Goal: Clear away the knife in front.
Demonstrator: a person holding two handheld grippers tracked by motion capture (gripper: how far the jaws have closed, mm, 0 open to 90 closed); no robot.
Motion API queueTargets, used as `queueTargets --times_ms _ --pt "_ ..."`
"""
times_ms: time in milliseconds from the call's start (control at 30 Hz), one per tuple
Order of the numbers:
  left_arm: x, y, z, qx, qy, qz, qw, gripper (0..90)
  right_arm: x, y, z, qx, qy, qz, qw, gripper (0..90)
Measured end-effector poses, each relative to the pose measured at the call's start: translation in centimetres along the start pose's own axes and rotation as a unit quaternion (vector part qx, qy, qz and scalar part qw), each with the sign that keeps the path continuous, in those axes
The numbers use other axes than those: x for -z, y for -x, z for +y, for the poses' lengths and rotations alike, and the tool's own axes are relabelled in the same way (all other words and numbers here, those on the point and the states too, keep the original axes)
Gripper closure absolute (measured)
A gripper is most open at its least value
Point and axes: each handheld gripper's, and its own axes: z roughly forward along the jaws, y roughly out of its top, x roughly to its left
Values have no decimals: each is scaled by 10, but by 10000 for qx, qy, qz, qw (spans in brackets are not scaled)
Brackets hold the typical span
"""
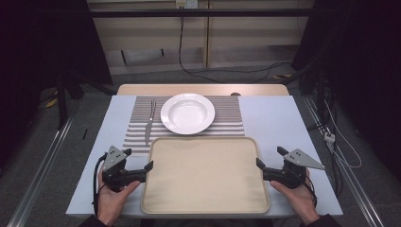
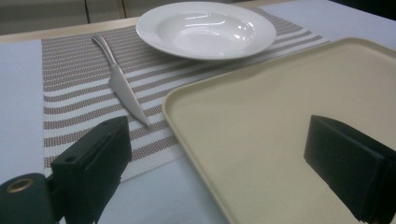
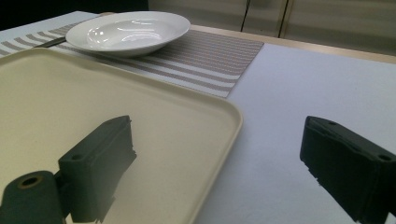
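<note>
From the high view, a beige tray [image 1: 205, 175] lies empty at the near middle of the worktop [image 1: 279, 118], its far edge overlapping a striped placemat [image 1: 142, 127]. The left tool [image 1: 139, 165] sits at the tray's left rim and the right tool [image 1: 269, 163] at its right rim, each held in a hand and pointing inward, neither holding anything. On the mat behind stand a white deep plate [image 1: 187, 113] and, to its left, a table knife [image 1: 149, 125] lying lengthwise.

In the left gripper view, the left tool [image 2: 210, 158] stands wide open, one jaw over the mat beside the tray's corner, the other over the tray [image 2: 280, 121] floor; the rim runs between them, untouched. The knife [image 2: 122, 86] points its tip toward the tray corner, near but apart. The plate [image 2: 205, 28] lies farther back.

In the right gripper view, the right tool [image 3: 219, 163] is likewise wide open and astride the rim, one jaw above the tray [image 3: 116, 121], the other above the bare worktop [image 3: 303, 88].

The tray looks like stiff, light, smooth plastic, probably slippery; the raised rim at both short sides seems the sensible hold, gripped evenly so that it does not tilt. The plate close behind its far edge could be nudged if the tray slides forward.
</note>
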Motion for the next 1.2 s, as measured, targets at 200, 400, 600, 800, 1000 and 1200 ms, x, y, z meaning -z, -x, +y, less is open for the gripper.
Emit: queueTargets --times_ms 200,400,600,800,1000,1200 --pt "-2 -1 2 173 -351 -100 9992 94 0 1 0 -38 6 20 10000 94" --pt "-5 -2 7 105 -354 -152 9992 80 0 0 1 -25 10 26 10000 96" --pt "-8 -4 14 52 -397 -175 9990 81 -1 -1 1 1 22 61 10000 95" --pt "-15 -10 17 98 -412 -125 9990 81 -1 -1 1 -11 18 82 10000 88" --pt "-26 -15 19 27 -525 -78 9986 81 -1 -1 1 -16 1 101 9999 85" --pt "-33 -19 25 7 -474 -20 9989 78 -2 -1 1 -24 -13 96 10000 84"
